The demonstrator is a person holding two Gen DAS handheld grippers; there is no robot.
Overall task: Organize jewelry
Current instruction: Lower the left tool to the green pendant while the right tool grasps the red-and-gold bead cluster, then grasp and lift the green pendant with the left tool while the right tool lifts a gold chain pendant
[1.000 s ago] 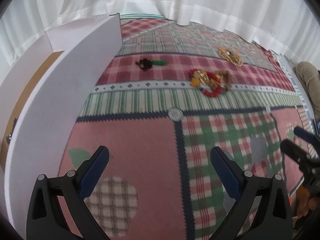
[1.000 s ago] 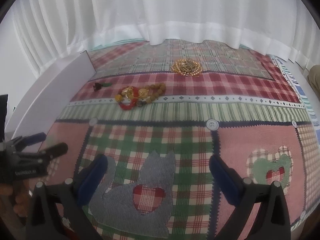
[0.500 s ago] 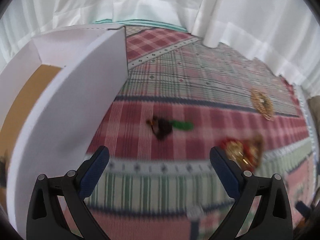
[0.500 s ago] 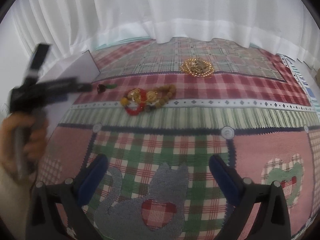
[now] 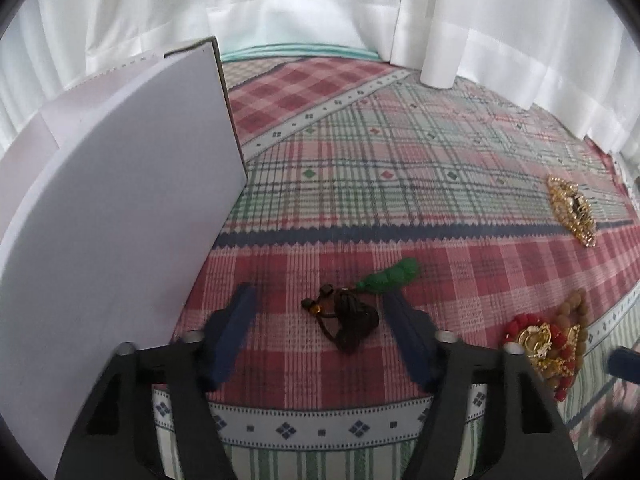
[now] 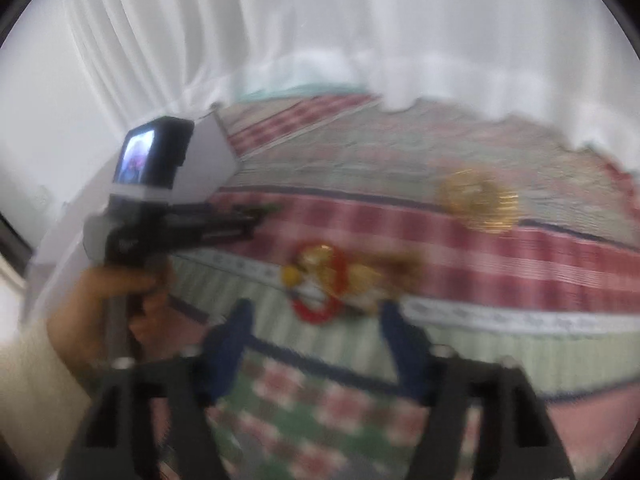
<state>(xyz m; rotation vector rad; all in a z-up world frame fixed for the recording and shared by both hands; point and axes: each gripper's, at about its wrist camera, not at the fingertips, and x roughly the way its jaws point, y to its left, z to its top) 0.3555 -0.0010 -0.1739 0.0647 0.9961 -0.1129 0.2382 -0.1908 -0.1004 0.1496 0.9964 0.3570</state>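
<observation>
- Left gripper (image 5: 318,330): jaws half-closed, just narrowing, not yet touching the dark bead string (image 5: 350,320) between them on the cloth (image 5: 400,184).
- Right gripper (image 6: 316,340): narrowing, empty, red-and-gold bracelets (image 6: 320,280) just ahead.

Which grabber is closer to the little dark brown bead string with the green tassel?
Left. The left gripper straddles the dark brown bead string with green tassel; the right gripper faces the red and gold bracelet pile instead.

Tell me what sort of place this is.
Probably a room at home, likely a bed or table by a window: a patchwork checked cloth covers the surface, white curtains hang behind it, and jewelry lies beside a white box.
</observation>
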